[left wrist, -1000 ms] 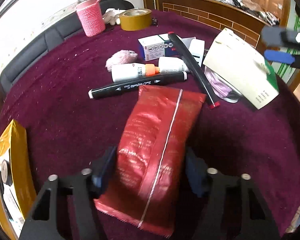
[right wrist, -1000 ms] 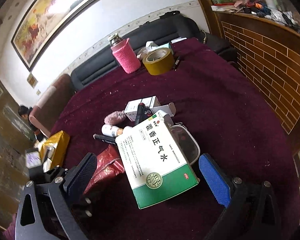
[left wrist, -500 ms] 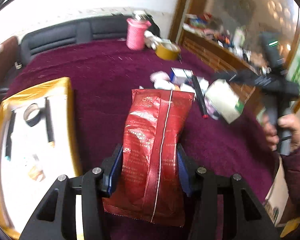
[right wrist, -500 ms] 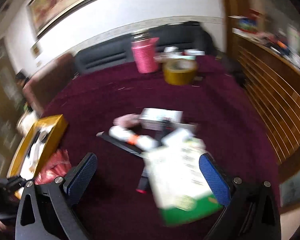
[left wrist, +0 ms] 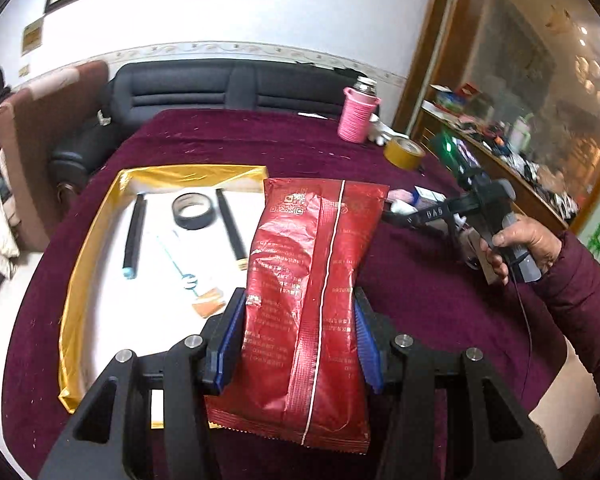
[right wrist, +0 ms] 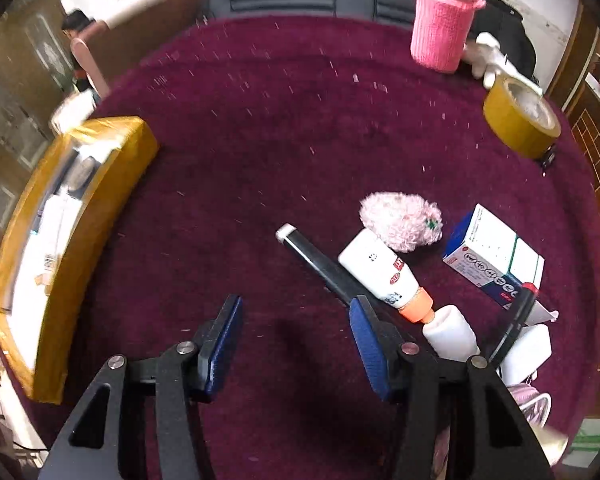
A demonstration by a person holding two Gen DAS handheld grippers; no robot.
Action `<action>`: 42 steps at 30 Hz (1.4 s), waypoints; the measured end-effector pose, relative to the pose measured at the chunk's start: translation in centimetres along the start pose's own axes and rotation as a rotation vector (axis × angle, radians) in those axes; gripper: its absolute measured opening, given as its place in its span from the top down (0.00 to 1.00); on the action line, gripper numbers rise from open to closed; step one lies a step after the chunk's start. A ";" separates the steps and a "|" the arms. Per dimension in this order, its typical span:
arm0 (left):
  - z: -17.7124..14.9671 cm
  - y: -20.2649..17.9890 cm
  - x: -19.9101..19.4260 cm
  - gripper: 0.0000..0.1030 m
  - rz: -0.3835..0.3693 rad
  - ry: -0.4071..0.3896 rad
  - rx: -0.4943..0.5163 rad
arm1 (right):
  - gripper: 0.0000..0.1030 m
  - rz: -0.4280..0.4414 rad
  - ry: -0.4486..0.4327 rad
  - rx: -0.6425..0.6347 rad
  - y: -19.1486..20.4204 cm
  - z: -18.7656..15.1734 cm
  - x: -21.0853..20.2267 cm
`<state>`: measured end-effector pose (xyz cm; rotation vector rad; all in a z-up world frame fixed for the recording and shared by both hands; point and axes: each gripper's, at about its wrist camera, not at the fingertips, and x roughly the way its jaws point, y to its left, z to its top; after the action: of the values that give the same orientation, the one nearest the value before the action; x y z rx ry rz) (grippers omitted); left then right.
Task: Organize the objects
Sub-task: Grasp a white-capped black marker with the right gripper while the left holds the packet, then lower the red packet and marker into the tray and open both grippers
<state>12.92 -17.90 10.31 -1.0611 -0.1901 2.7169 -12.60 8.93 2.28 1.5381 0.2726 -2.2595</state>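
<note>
Maroon tabletop [left wrist: 204,140] seen under both cameras. Gold-rimmed tray [left wrist: 100,216] set at left side, black tape roll [left wrist: 192,210] and markers laid inside. Red foil packet [left wrist: 312,280] clamped lengthwise between left tongs [left wrist: 298,340], held raised beside tray's near right edge. Right tongs [right wrist: 296,344] spread apart, nothing held, poised above bare cloth; right hand [left wrist: 520,244] wrapped round handle. White glue bottle [right wrist: 384,268] and black marker [right wrist: 320,264] lying just right of them.
</note>
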 end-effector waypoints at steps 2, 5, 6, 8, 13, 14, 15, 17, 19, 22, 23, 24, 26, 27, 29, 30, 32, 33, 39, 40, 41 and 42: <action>-0.3 1.2 -0.1 0.52 0.002 -0.001 -0.032 | 0.50 -0.050 -0.009 -0.010 -0.2 0.3 0.3; -1.0 2.6 -0.2 0.52 0.011 0.002 -0.062 | 0.57 -0.108 0.011 -0.025 -0.3 0.6 0.9; -1.2 3.0 -0.3 0.52 0.012 0.002 -0.071 | 0.62 -0.126 0.031 -0.040 -0.2 0.9 1.6; -1.7 4.0 -0.5 0.52 0.017 0.004 -0.089 | 0.64 -0.128 0.023 -0.044 -0.3 0.7 2.1; -2.0 5.2 -0.7 0.52 0.039 -0.005 -0.121 | 0.85 -0.083 -0.001 -0.009 0.3 -0.6 0.8; -2.0 5.4 -0.9 0.52 0.047 -0.010 -0.127 | 0.85 -0.067 -0.011 0.001 0.4 -1.0 0.4; -2.1 5.6 -1.1 0.52 0.055 -0.015 -0.133 | 0.85 -0.057 -0.029 0.011 0.6 -1.5 0.0; -2.0 5.8 -1.5 0.52 0.070 -0.020 -0.138 | 0.85 -0.018 -0.070 0.044 0.7 -2.6 -1.0; -2.1 6.2 -2.0 0.52 0.092 -0.025 -0.143 | 0.85 0.039 -0.120 0.084 0.7 -3.8 -2.5; -2.1 6.7 -2.4 0.52 0.122 -0.020 -0.154 | 0.85 0.144 -0.189 0.129 1.3 -5.1 -5.0; -2.1 7.0 -2.4 0.52 0.131 -0.015 -0.157 | 0.85 0.179 -0.209 0.133 1.8 -5.0 -5.4; -2.1 7.2 -2.3 0.52 0.141 -0.006 -0.159 | 0.85 0.229 -0.233 0.133 2.6 -5.1 -6.5; -2.0 7.7 -1.8 0.52 0.176 0.018 -0.162 | 0.84 0.296 -0.258 0.125 4.2 -4.9 -8.0; -2.0 8.0 -1.5 0.52 0.194 0.031 -0.161 | 0.84 0.330 -0.262 0.116 5.1 -4.3 -8.2; -1.9 8.3 -0.9 0.52 0.225 0.054 -0.152 | 0.84 0.392 -0.261 0.100 6.8 -3.8 -8.7; -1.8 8.6 -0.5 0.52 0.238 0.064 -0.150 | 0.84 0.430 -0.256 0.087 8.2 -3.4 -8.9; -1.4 9.3 0.4 0.52 0.255 0.087 -0.149 | 0.84 0.479 -0.237 0.071 10.5 -2.9 -8.8; -1.2 9.6 0.8 0.52 0.262 0.095 -0.151 | 0.84 0.501 -0.225 0.063 11.8 -2.6 -8.6; 0.2 11.7 3.9 0.52 0.283 0.154 -0.188 | 0.84 0.534 -0.135 0.029 18.9 -0.5 -4.7; 0.4 12.0 4.4 0.52 0.289 0.164 -0.192 | 0.84 0.519 -0.120 0.022 20.1 -0.1 -3.8; 0.5 12.2 4.8 0.52 0.293 0.172 -0.193 | 0.84 0.509 -0.103 0.021 21.0 0.4 -2.8; 0.6 12.5 5.4 0.52 0.296 0.184 -0.200 | 0.84 0.503 -0.086 0.024 21.6 0.6 -2.0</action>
<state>6.76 -28.67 4.76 -1.4970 -0.3011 2.8797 -3.33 -10.43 5.57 1.3319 -0.1536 -1.9238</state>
